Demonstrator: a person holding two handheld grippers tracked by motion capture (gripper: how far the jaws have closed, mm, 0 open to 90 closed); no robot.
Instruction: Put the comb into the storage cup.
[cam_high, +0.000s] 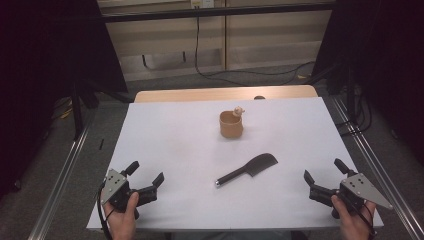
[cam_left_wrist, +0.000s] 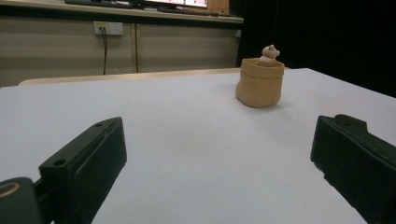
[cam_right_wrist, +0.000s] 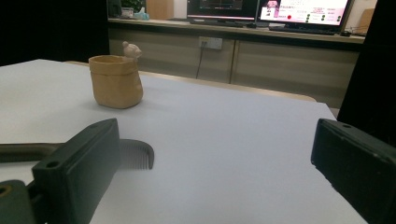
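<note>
The comb (cam_high: 247, 170) is lying diagonally, handle pointing near-left, closer to the right gripper (cam_high: 324, 176), both grippers' jaws standing wide apart and empty.

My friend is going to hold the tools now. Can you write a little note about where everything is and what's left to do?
Left tool: open, holding nothing, resting at the near left edge of the white table.
Right tool: open, holding nothing, at the near right edge.
Dark comb: lying flat on the table between the two tools, nearer the right one, handle toward the person.
Tan cup: upright farther back near the middle, with a small animal figure on its rim.
Done: nothing picked up.
Left: probably everything; the comb looks like the nearest thing to grasp.
</note>
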